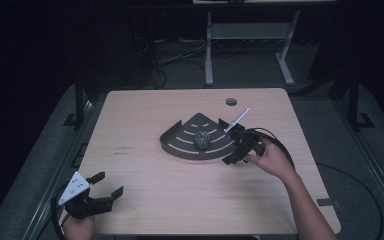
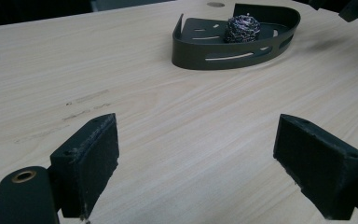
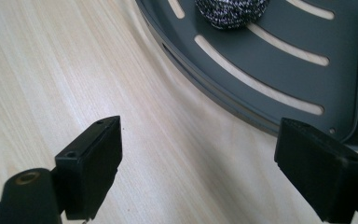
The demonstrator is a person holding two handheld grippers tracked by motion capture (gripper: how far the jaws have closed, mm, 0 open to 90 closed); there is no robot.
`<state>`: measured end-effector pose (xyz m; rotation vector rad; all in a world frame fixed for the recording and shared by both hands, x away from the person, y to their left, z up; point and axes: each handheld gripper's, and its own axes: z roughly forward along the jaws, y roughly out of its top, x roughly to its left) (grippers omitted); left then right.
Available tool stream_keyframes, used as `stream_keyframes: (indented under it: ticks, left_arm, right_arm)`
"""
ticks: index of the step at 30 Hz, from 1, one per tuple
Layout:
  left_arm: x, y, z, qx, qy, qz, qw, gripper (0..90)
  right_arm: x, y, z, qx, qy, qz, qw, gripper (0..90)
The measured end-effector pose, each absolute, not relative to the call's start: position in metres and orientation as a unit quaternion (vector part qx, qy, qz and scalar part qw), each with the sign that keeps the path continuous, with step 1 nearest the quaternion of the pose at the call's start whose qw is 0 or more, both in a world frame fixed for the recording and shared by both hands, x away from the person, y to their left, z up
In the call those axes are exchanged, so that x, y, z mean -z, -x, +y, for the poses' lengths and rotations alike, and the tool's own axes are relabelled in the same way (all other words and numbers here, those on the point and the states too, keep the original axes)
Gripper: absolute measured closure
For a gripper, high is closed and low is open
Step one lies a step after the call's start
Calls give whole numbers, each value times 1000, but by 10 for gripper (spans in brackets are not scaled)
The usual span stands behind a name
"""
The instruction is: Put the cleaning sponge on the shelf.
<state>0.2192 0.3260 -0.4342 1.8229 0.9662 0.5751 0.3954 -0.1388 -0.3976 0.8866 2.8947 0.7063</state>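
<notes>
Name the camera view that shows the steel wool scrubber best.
The left gripper view: the steel wool scrubber sits whole and sharp inside the dark corner tray. The high view shows it whole but tiny. The right gripper view cuts it off at the top edge.

Nothing legible anywhere. No label, brand, number or sign on the dark slotted tray, only plain cut-out slots. No print on the steel-wool ball. Faint dark smudges on the surface, left of centre in the left gripper view, too blurred to read as letters. No marking readable on the grey three-cornered plate of the left claw. None on the right claw either.
</notes>
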Motion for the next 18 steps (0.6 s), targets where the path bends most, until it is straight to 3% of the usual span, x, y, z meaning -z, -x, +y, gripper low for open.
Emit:
stream_keyframes:
  ticks: [18]
  left_arm:
    - [434, -219, 325, -235, -748, 396, 479, 134]
  right_arm:
    - [404, -379, -153, -236, -290, 927, 16, 145]
